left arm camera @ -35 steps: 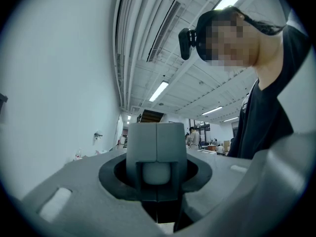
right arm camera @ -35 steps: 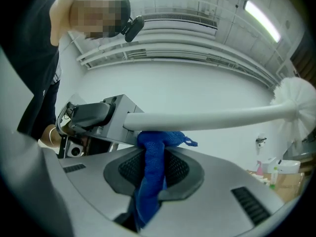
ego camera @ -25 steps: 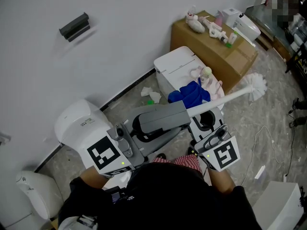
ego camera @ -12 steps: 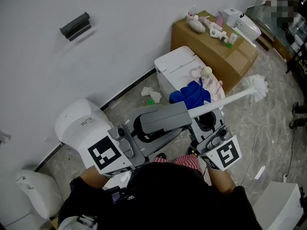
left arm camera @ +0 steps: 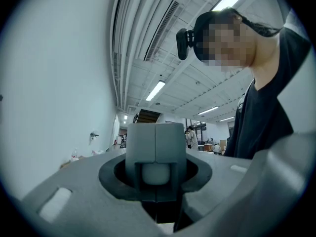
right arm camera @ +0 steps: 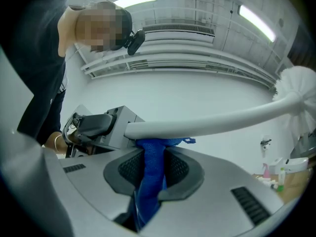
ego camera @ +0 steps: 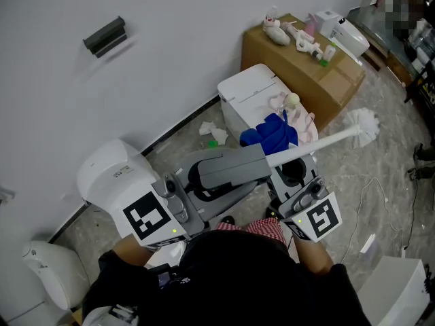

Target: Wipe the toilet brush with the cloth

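Nearest the person, the left gripper (ego camera: pixel 251 161) has its fingers (left arm camera: pixel 139 147) clamped on the butt of the toilet brush (ego camera: pixel 319 141). Just beside it, the right gripper (right arm camera: pixel 153 161) pinches the blue cloth (right arm camera: pixel 148 184), which touches the handle's underside. The handle runs away up-right to the bristle head (ego camera: pixel 360 124), farthest out. Judgement: the wiping stroke should follow that axis outward.
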A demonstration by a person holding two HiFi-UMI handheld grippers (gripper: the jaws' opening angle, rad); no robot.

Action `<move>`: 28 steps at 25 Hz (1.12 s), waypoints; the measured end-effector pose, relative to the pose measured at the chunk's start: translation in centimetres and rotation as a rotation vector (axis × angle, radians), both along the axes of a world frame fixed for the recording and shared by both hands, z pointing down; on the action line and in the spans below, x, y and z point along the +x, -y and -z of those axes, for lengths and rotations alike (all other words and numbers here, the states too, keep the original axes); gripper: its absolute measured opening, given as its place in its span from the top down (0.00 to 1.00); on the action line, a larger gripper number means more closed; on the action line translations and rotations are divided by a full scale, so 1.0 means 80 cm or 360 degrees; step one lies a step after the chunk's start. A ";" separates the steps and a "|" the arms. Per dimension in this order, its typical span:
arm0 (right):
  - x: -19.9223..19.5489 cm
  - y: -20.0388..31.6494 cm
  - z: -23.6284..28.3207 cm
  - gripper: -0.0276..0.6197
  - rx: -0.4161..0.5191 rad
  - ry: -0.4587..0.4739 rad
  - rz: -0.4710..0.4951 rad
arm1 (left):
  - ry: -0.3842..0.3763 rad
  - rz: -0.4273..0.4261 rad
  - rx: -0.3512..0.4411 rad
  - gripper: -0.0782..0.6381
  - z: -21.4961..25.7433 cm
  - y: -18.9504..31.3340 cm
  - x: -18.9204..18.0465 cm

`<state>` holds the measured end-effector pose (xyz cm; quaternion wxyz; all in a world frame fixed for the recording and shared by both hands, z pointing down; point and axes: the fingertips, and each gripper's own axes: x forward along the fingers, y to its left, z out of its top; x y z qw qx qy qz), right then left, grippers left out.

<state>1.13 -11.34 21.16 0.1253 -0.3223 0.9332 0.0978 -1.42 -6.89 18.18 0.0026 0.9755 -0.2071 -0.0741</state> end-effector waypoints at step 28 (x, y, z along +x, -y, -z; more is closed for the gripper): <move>0.039 0.018 -0.002 0.85 -0.0040 0.0070 -0.0117 | 0.0007 0.0033 -0.0001 0.66 -0.004 0.001 -0.001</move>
